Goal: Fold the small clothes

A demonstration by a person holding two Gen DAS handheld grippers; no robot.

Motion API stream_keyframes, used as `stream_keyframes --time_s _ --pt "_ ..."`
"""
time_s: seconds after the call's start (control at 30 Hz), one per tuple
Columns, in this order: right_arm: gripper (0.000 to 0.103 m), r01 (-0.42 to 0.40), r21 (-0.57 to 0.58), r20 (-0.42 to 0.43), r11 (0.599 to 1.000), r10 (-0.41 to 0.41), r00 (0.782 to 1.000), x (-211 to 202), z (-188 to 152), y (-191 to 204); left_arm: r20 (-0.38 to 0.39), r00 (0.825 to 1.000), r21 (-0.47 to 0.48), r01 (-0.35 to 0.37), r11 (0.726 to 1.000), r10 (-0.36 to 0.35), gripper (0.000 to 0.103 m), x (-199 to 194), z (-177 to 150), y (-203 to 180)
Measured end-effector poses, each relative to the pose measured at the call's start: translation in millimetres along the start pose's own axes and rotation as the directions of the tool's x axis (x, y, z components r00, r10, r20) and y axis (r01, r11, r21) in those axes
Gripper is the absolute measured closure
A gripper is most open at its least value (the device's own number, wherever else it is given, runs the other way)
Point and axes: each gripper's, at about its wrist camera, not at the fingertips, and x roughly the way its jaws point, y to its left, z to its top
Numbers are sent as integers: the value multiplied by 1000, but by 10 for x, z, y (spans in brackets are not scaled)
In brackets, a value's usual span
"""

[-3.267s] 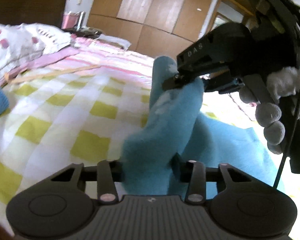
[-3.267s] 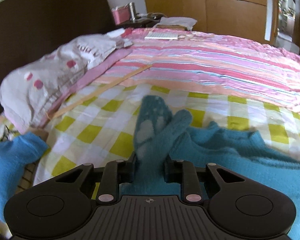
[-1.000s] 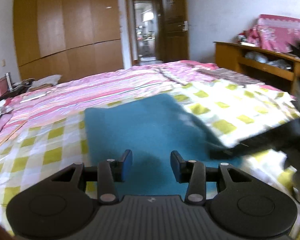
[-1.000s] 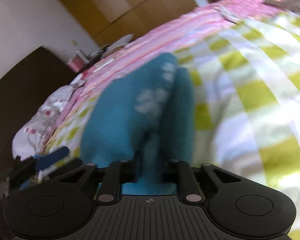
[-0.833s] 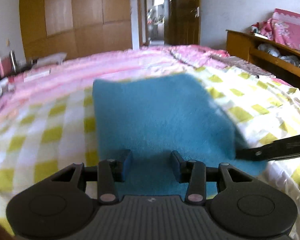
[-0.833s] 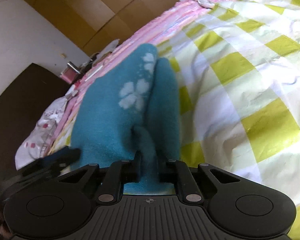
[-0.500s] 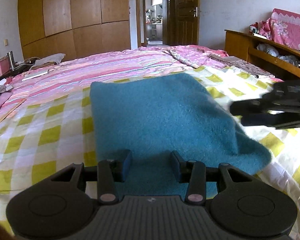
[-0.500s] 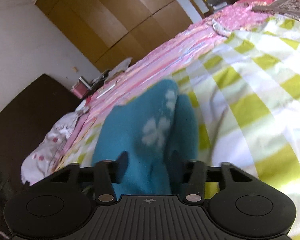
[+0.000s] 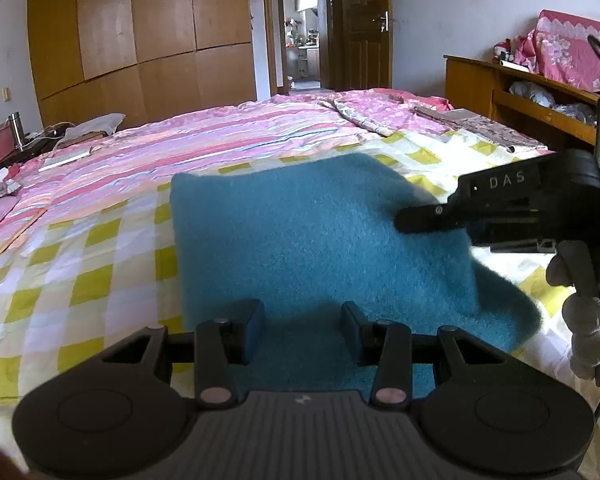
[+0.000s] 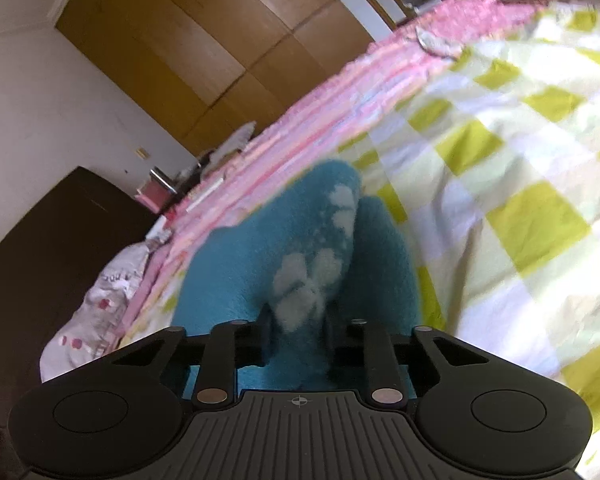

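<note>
A small teal fleece garment [image 9: 312, 240] lies folded flat on the yellow-checked sheet [image 9: 92, 264]. My left gripper [image 9: 302, 330] is open and empty, its fingers just above the garment's near edge. In the left wrist view my right gripper [image 9: 404, 216] reaches in from the right at the garment's right edge. In the right wrist view my right gripper [image 10: 298, 330] is shut on a fold of the teal garment [image 10: 300, 264], which shows white flower prints.
A pink striped quilt [image 9: 220, 140] covers the far half of the bed. A floral pillow [image 10: 100, 300] lies by the dark headboard [image 10: 40, 248]. Wooden wardrobes [image 9: 140, 32] and a wooden shelf unit [image 9: 520, 96] stand behind the bed.
My right gripper had opened half a second ago and has closed again on the teal fold. It has moved inward over the garment's right edge. My left gripper stays open and still.
</note>
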Motion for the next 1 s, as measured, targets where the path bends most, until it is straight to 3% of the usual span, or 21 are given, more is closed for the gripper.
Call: stream_keyframes --time_s 0.13,0.3,0.43,0.57,0.7,1.0 --pt "83 15 -13 18 1000 -15 1000 -40 19 5 -7 1000 2 -3 1000 3 55 31 32 -50" --pt "82 24 63 -3 998 -24 1000 76 -73 -228 -63 997 40 -41 998 43 54 169 22 -149" --pt "80 87 -36 12 996 -86 996 74 -102 -46 -84 995 32 -52 998 55 54 188 50 -166" --pt "78 104 -58 15 993 -104 994 58 -100 -5 -94 994 29 -55 998 57 54 196 58 -163" --pt "69 126 -99 19 987 -125 992 8 -81 72 -100 993 39 -66 997 70 53 205 67 -190" --pt "69 212 -250 108 945 -191 976 -144 -80 346 -120 989 38 -78 996 82 53 215 105 -213"
